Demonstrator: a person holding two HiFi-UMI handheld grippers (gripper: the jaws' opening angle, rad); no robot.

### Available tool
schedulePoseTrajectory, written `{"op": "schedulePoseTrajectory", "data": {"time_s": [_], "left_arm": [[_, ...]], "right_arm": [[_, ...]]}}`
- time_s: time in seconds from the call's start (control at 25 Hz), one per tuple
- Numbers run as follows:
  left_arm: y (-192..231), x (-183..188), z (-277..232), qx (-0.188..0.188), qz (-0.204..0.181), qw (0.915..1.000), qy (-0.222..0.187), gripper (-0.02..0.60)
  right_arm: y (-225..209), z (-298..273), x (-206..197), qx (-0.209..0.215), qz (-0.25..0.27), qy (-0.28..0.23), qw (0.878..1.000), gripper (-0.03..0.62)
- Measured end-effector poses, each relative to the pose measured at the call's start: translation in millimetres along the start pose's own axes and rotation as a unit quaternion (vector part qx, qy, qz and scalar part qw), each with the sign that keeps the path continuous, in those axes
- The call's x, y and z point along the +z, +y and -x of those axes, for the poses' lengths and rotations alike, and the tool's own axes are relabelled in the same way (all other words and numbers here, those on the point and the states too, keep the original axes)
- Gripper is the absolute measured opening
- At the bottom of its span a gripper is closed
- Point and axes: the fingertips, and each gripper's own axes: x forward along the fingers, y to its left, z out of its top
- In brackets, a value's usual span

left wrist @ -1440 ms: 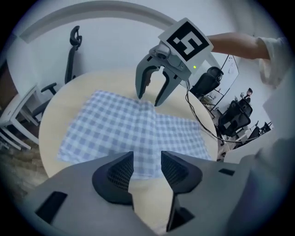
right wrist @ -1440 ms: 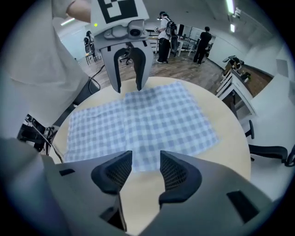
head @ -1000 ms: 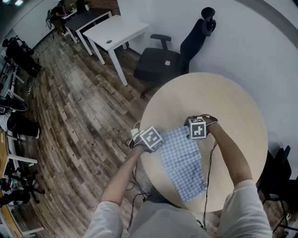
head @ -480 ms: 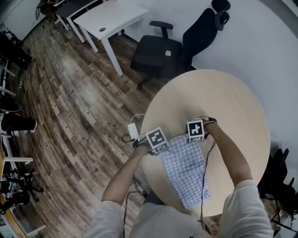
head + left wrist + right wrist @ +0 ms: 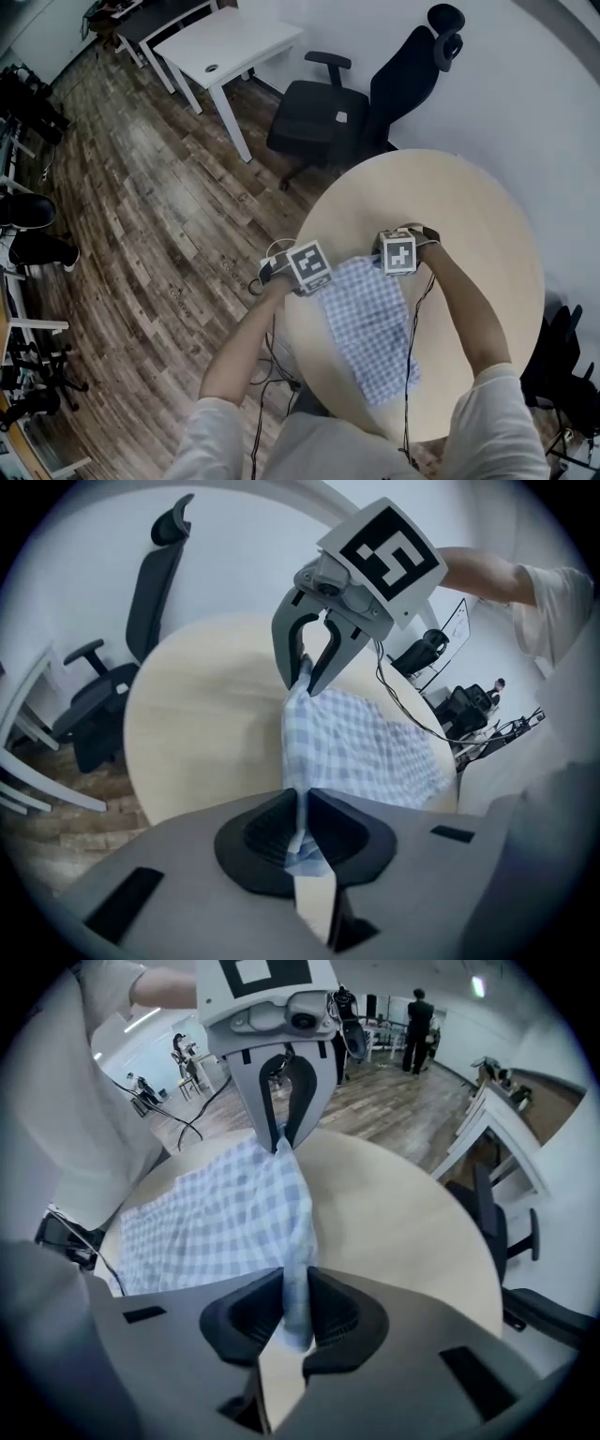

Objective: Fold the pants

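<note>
Blue-and-white checked pants (image 5: 370,323) lie flat on the round wooden table (image 5: 469,206), running from the grippers back to the person. My left gripper (image 5: 317,279) is at the far left corner of the cloth, near the table's edge. Its jaws have just been closing, and the left gripper view shows a pinch of checked cloth (image 5: 300,789) pressed between the pads of the left gripper (image 5: 302,832). My right gripper (image 5: 397,268) is at the far right corner. Its jaws have also just been closing, and the right gripper (image 5: 295,1312) squeezes a fold of the pants (image 5: 216,1218).
A black office chair (image 5: 328,112) stands beyond the table, and a white desk (image 5: 234,47) is farther back. A white power strip with cables (image 5: 273,255) lies on the wooden floor by the table's left edge. A thin cable (image 5: 412,328) trails along the right arm.
Both grippers have come down onto the far corners of the pants and closed on the cloth. The left one shifted slightly toward the table's left edge.
</note>
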Motion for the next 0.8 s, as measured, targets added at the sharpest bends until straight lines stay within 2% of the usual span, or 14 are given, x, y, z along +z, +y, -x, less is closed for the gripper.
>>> {"op": "schedulePoseTrajectory", "data": {"time_s": [0.16,0.28,0.44,0.56,0.8], "left_arm": [[14,21,48,0.069,-0.01,0.9975,-0.011,0.063],[-7,32,70,0.106,-0.023,0.994,-0.013,0.063],[-54,29,83,0.147,-0.016,0.989,0.006,0.063],[-98,41,80,0.164,-0.026,0.9858,-0.023,0.063],[-189,44,78,0.21,-0.028,0.9767,-0.033,0.063]], "right_arm": [[-24,46,14,-0.087,0.007,-0.021,0.996,0.076],[-12,73,19,-0.124,0.021,-0.026,0.992,0.075],[29,97,17,-0.162,0.049,-0.031,0.985,0.077],[66,107,12,-0.186,0.072,-0.038,0.979,0.077],[152,126,5,-0.214,0.101,-0.04,0.971,0.077]]}}
